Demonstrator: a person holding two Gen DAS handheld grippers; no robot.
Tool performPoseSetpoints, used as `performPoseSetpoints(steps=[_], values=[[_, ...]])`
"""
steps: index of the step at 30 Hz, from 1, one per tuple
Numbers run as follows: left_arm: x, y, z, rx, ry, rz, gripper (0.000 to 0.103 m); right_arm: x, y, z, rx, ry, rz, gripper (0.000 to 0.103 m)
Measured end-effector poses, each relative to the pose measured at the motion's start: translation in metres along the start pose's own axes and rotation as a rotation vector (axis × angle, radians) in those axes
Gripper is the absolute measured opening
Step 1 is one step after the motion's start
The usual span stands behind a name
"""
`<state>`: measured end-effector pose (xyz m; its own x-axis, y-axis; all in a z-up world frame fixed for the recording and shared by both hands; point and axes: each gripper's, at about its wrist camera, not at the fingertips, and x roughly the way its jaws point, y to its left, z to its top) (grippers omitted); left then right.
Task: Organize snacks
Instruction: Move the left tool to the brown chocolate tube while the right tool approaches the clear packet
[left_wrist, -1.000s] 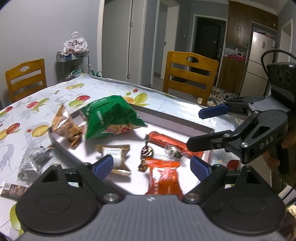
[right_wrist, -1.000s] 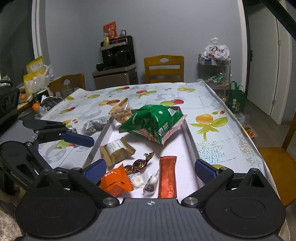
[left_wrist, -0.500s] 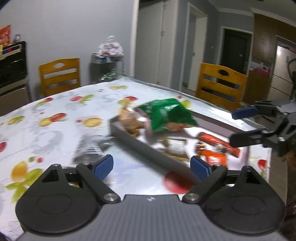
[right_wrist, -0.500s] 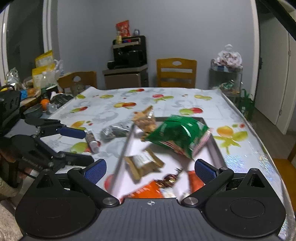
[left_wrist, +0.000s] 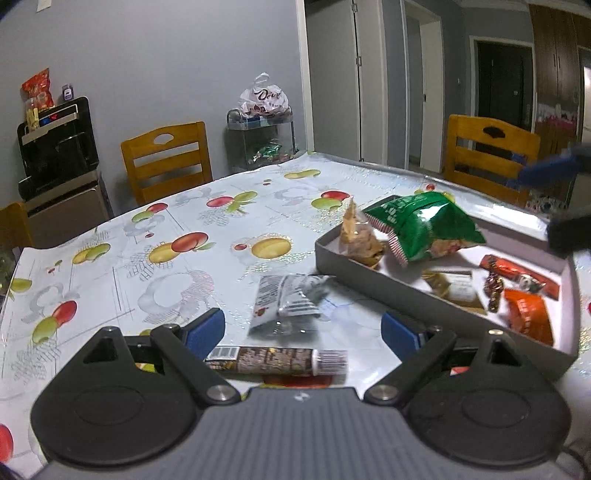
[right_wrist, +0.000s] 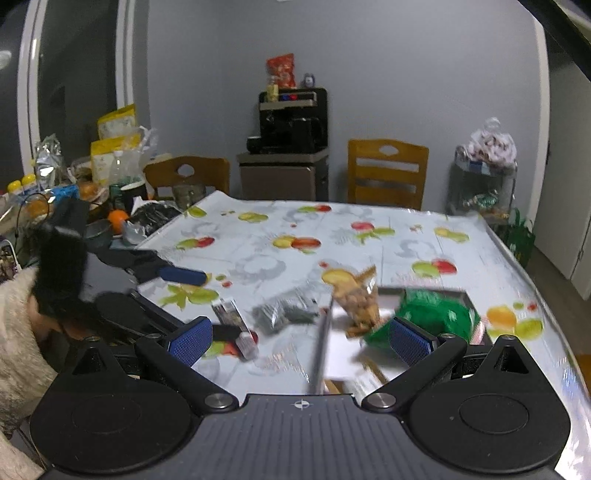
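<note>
The left hand-held gripper has swung away from the grey tray and now faces the two snacks that lie outside it on the worktop. A second ago its view looked straight down into the tray at the orange packet and the sweets; now the tray sits off to the right, and a silver foil packet and a brown snack bar lie between and just ahead of its blue pads. Its jaws stand wide apart with nothing clamped, as they did a second ago.

The right hand-held gripper has lifted and drawn back. Earlier its view was filled by the tray's contents; now it takes in more of the worktop, with the tray's left wall running up the middle of a blurred picture. Its jaws are also apart and empty.

In the tray already are the green chip bag, a clear bag of brown nibbles leaning at the far corner, a gold-wrapped biscuit, a long red stick, a twisted dark sweet and the orange packet.

So the work seems to have turned from the tray to the strays. Judging by the aim, the snack bar or the foil packet is the next pick; both lie flat, so the pads would need to come down low to get under an edge.
</note>
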<state>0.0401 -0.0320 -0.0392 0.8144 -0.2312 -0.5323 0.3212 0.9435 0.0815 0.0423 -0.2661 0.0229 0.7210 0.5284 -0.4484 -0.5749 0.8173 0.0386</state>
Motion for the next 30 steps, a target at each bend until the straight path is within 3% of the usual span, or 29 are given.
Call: performPoseSetpoints(steps=[8,19,30], values=[[0.016,0.005,-0.004,-0.033,0.002,-0.004,0.092,0.014,0.007,0.029,0.075,-0.048,0.015,0.103],[0.035,0.024,-0.028,-0.09,0.004,0.053,0.092,0.075,0.015,0.019,0.17,0.104,0.05,0.103],[0.056,0.03,-0.028,-0.14,0.03,0.094,0.096,0.124,0.018,0.009,0.223,0.19,0.084,0.103]])
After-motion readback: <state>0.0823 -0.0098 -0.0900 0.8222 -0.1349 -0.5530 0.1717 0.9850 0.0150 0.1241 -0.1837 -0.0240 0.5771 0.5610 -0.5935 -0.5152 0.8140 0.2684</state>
